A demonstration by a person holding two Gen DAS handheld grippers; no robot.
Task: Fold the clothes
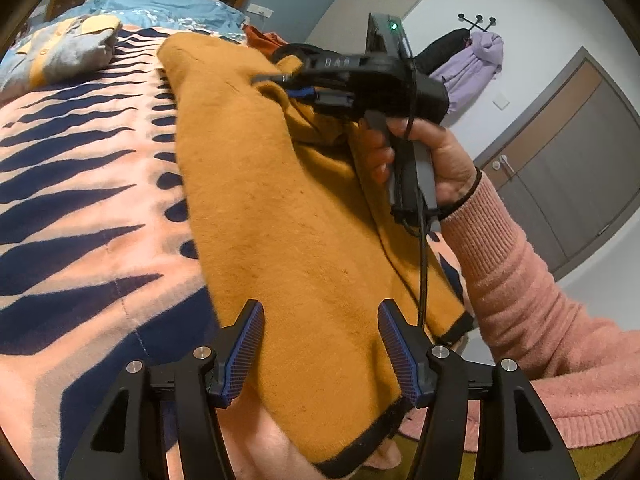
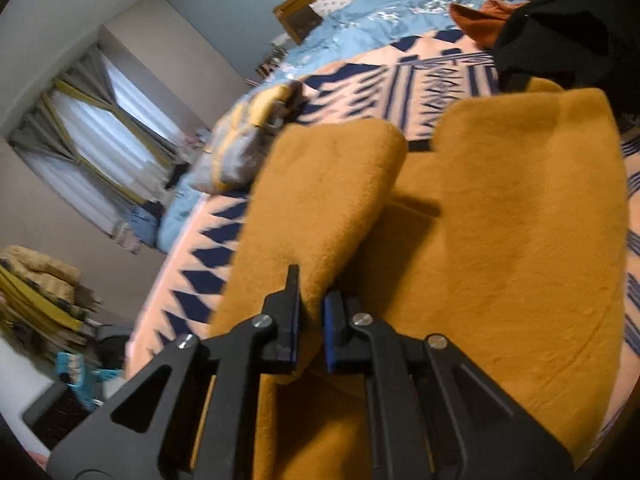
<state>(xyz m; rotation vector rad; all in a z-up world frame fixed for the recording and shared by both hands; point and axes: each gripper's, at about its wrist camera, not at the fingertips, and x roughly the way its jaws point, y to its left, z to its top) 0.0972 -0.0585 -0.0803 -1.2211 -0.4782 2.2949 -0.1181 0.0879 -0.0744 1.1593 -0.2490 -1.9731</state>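
Note:
A mustard fleece garment (image 1: 280, 220) with black trim is held up over the pink and navy patterned blanket (image 1: 80, 200) on the bed. My left gripper (image 1: 322, 350) has the garment's near end filling the space between its blue pads, which press on it from both sides. A hand in a pink sleeve (image 1: 520, 300) holds my right gripper (image 1: 278, 68) at the garment's far part. In the right wrist view the right gripper (image 2: 312, 312) is shut on a fold of the mustard garment (image 2: 500, 260), whose rest lies spread on the blanket (image 2: 192, 280).
A folded grey and yellow garment (image 1: 68, 52) lies further up the bed beside the blue duvet (image 1: 160, 8). A rust-orange garment (image 2: 476, 20) and a black one (image 2: 560, 32) lie beyond. Coats hang on a rack (image 1: 480, 60) near a wardrobe (image 1: 560, 168). Stacked items (image 2: 40, 292) sit below the window (image 2: 100, 132).

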